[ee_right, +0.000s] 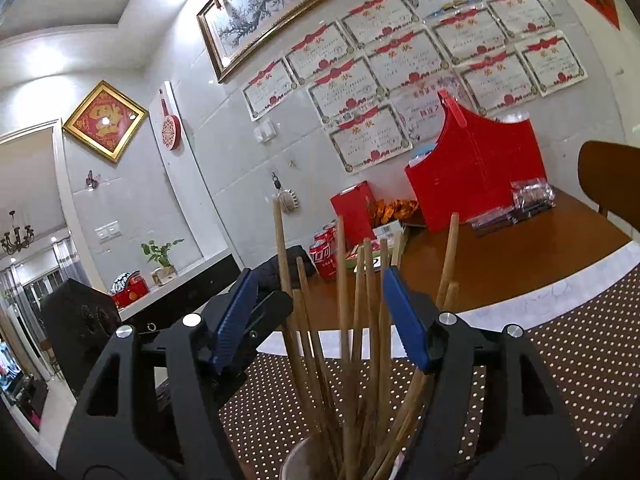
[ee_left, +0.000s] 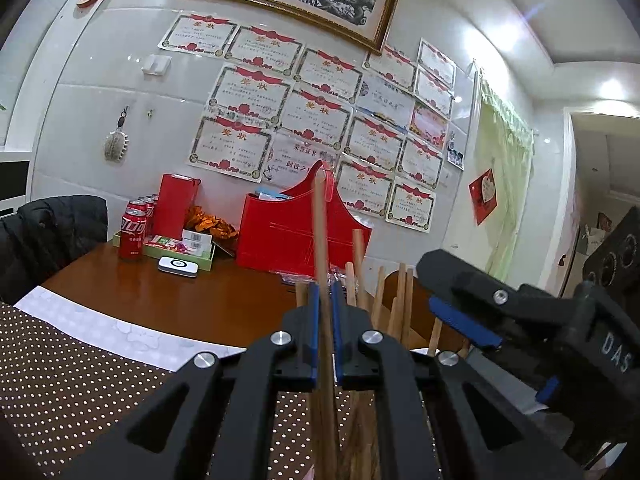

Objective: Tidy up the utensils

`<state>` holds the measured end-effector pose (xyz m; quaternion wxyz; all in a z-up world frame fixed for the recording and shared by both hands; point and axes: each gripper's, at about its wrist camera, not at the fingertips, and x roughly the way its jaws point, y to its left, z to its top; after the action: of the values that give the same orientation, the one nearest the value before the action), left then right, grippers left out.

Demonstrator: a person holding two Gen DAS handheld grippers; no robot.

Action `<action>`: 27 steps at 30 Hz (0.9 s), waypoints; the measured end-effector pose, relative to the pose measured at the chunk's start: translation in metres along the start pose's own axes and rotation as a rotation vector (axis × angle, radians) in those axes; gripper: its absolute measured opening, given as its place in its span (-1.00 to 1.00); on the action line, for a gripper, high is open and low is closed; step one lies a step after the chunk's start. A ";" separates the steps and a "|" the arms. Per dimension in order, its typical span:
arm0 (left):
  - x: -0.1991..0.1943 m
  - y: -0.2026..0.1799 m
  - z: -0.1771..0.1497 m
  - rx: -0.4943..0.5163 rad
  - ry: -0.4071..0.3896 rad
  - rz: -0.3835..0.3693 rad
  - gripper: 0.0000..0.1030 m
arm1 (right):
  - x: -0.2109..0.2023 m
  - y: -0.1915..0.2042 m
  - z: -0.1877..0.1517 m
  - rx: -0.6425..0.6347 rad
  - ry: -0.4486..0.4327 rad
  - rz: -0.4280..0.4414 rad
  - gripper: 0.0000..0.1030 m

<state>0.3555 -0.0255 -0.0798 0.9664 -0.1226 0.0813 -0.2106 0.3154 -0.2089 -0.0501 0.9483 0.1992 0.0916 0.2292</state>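
Left hand-held gripper (ee_left: 327,312) clamps one chopstick (ee_left: 321,232); right hand-held gripper (ee_right: 320,312) stands apart around the bundle (ee_right: 360,320), whose cup (ee_right: 296,460) is cut off below.

Left tongs (ee_left: 327,320): matte black linkage arms with triangular cut-outs, round silver pivot screws, and blue ribbed pads on the inner finger faces. Right tongs (ee_right: 326,320): identical black frame, silver screws, blue serrated pads. In the left wrist view, white letters "DAS" mark the right unit's black housing.
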 end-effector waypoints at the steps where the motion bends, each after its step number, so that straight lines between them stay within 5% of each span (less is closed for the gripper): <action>1: 0.000 0.000 0.000 0.001 0.000 -0.001 -0.87 | -0.001 0.001 0.001 -0.002 -0.003 0.000 0.28; 7: -0.007 -0.002 0.007 0.006 -0.012 -0.012 -0.45 | -0.013 0.006 0.010 -0.003 -0.058 -0.014 0.74; 14: -0.021 -0.005 0.021 0.011 -0.042 -0.006 0.45 | -0.030 0.006 0.024 0.012 -0.111 -0.044 0.88; 21: -0.053 -0.008 0.035 -0.016 -0.055 -0.001 0.51 | -0.051 0.012 0.036 0.017 -0.130 -0.067 0.88; 27: -0.100 -0.019 0.049 0.024 -0.046 0.074 0.55 | -0.086 0.023 0.046 0.014 -0.109 -0.129 0.88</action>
<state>0.2682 0.0102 -0.0172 0.9766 -0.1125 0.0607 -0.1727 0.2425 -0.2457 0.0082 0.9633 0.2116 0.0542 0.1560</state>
